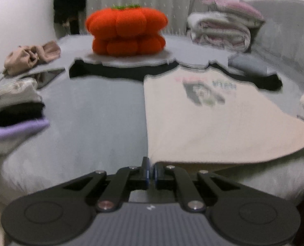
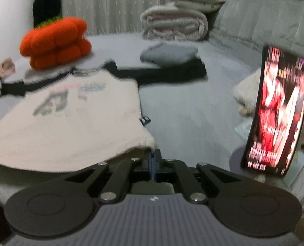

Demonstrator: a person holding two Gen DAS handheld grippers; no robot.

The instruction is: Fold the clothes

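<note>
I'm clenching both tongs, left gripper (image 1: 151, 171) and right gripper (image 2: 153, 162), on the cream shirt (image 1: 213, 123) hem's 2 corners; soft, light, droopy.

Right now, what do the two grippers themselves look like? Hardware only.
Both match: left gripper and right gripper have black linkage arms with silver pivot screws, blue-padded jaws, two round black discs, and a ribbed grey body with a small white logo. No cables or sleeves visible.

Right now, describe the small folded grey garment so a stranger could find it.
Start from the orange pumpkin cushion on the grey bed. Toward the rolled quilt lies the folded grey garment, resting on black cloth. Unlike the cream printed shirt, it is plain and compact.
</note>
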